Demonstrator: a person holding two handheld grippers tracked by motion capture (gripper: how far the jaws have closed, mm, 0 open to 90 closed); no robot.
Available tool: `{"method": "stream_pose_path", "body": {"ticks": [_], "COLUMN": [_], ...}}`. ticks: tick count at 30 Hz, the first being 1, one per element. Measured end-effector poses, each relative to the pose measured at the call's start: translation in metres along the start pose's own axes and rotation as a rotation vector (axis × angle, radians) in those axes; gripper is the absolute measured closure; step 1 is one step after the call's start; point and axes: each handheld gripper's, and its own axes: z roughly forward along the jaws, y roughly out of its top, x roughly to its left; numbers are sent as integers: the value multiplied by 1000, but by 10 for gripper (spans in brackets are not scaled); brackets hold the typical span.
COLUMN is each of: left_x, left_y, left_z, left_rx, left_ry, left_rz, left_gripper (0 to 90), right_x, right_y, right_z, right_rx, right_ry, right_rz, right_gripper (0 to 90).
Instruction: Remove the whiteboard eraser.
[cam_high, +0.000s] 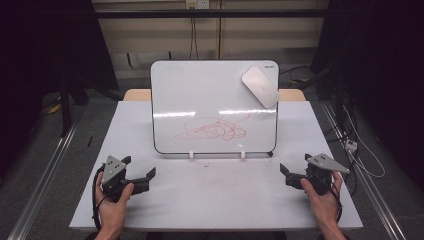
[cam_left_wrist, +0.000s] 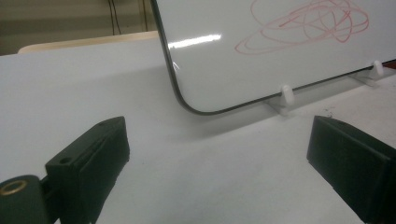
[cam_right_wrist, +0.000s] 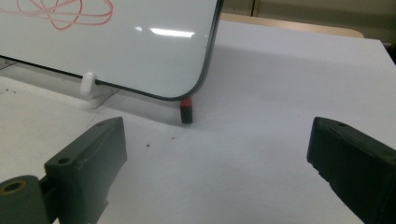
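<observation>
Nearest to me, my left gripper (cam_high: 139, 171) and right gripper (cam_high: 295, 167) rest low over the white tabletop (cam_high: 215, 195) at its near corners, well apart from each other, each with its jaws spread wide and nothing between them. Between and beyond them the whiteboard (cam_high: 200, 95) stands tilted back on two small white pegs, a red scribble (cam_high: 215, 129) across its lower middle and a pale eraser (cam_high: 260, 86) stuck to its upper right corner. In the right gripper view I see a small marker (cam_right_wrist: 187, 109), red and black, standing on the tabletop just under the whiteboard's lower corner.
</observation>
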Motion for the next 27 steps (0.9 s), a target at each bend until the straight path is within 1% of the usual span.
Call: {"method": "stream_pose_path", "body": {"ticks": [3,4,5,7,8,9,11,13,14,15,16,17,18,19,20,21,22,24,25,27], "left_x": [1,1,1,1,0,1,2,2,2,2,2,2,2,3,4,4,4,4,3,3], "left_y": [0,0,0,0,0,0,0,-1,0,0,0,-1,-1,-1,0,0,0,-1,-2,-2], "left_z": [1,3,3,6,7,8,8,7,7,5,4,4,3,2,2,1,2,1,2,1], "left_rx": [10,20,20,39,42,34,44,45,38,33,20,18,19,24,25,20,12,28,19,21], "left_ry": [8,-15,-15,-11,-15,-22,-16,-16,-11,-3,2,2,4,6,11,11,8,8,7,4], "left_rz": [-4,-11,-11,-4,-10,-31,-24,-31,-35,-38,-59,-69,-63,-50,-47,-50,-64,-46,-56,-55], "left_gripper": [58,58,58,58,58,58,58,58,58,58,58,58,58,58,58,58,58,58,58,58], "right_x": [0,0,0,1,2,2,4,5,8,9,9,9,10,11,12,12,12,13,14,17], "right_y": [0,0,0,0,1,1,3,4,6,6,6,7,9,10,11,13,13,19,22,27], "right_z": [1,0,0,-1,-1,-1,-2,-2,-2,-1,-1,-1,1,1,2,4,4,8,9,12], "right_rx": [4,1,1,8,13,21,25,21,18,19,19,18,19,17,18,19,19,20,22,16], "right_ry": [0,0,0,10,19,27,46,48,56,56,56,50,34,22,13,17,17,28,32,27], "right_rz": [7,-5,-5,-13,-13,-12,-18,-22,-30,-30,-30,-34,-41,-45,-51,-47,-47,-57,-61,-72], "right_gripper": [49,48,48,57,70,72,55,56,55,54,54,60,73,72,72,73,73,71,74,80]}}
